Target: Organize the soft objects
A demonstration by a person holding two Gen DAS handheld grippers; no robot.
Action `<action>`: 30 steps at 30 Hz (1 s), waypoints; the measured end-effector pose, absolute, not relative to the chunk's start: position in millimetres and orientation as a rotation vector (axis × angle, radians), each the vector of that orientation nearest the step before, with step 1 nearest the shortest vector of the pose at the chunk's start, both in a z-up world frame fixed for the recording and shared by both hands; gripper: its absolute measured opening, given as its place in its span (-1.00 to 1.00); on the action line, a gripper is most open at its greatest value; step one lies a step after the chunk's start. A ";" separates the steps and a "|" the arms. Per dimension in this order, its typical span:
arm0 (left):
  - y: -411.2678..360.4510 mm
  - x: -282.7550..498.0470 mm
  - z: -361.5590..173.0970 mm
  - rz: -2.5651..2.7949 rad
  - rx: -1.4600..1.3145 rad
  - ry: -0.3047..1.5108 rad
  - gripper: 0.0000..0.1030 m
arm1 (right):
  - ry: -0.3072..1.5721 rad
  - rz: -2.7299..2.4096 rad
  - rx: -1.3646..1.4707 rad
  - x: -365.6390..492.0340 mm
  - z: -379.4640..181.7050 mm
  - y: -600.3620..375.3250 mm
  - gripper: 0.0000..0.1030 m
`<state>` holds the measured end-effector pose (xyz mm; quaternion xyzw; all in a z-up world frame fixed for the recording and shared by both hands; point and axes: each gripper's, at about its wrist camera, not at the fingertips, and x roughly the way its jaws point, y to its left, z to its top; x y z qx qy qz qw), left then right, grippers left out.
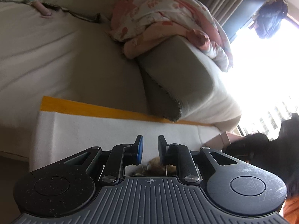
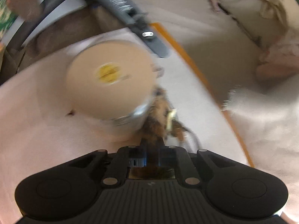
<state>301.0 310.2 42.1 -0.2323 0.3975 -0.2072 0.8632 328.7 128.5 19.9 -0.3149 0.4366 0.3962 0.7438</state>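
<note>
My left gripper (image 1: 150, 146) is open and empty, with blue-padded fingers (image 1: 139, 148) over a white cloth with an orange stripe (image 1: 89, 128) on a beige sofa. A pink floral blanket (image 1: 158, 18) lies bunched at the sofa back beside a grey cushion (image 1: 173, 78). In the blurred right wrist view, my right gripper (image 2: 152, 149) is shut on a brown furry soft toy (image 2: 158, 117) with a pale tag. The toy hangs against a round tan-lidded tin (image 2: 110, 78).
A small pink and green object (image 1: 40, 3) lies in the sofa seam at the far left. A bright window (image 1: 271, 65) is at the right, with a dark garment hanging. A grey bar with a spring (image 2: 130, 13) crosses above the tin. A fluffy white cloth (image 2: 261, 108) lies right.
</note>
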 end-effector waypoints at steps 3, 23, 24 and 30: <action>307.6 303.3 41.2 -0.451 -0.456 0.839 -0.63 | 0.954 0.780 -0.486 364.4 42.6 107.4 -0.83; 239.5 360.9 34.7 -0.641 -0.228 1.087 -0.63 | 1.086 0.613 -0.320 398.7 47.5 73.7 -0.65; 235.6 365.9 31.6 -0.656 -0.223 1.117 -0.63 | 1.077 0.617 -0.314 396.8 51.3 72.1 -0.56; 216.7 380.9 19.6 -0.604 -0.134 1.191 -0.66 | 1.043 0.587 -0.380 385.1 69.3 65.4 -0.53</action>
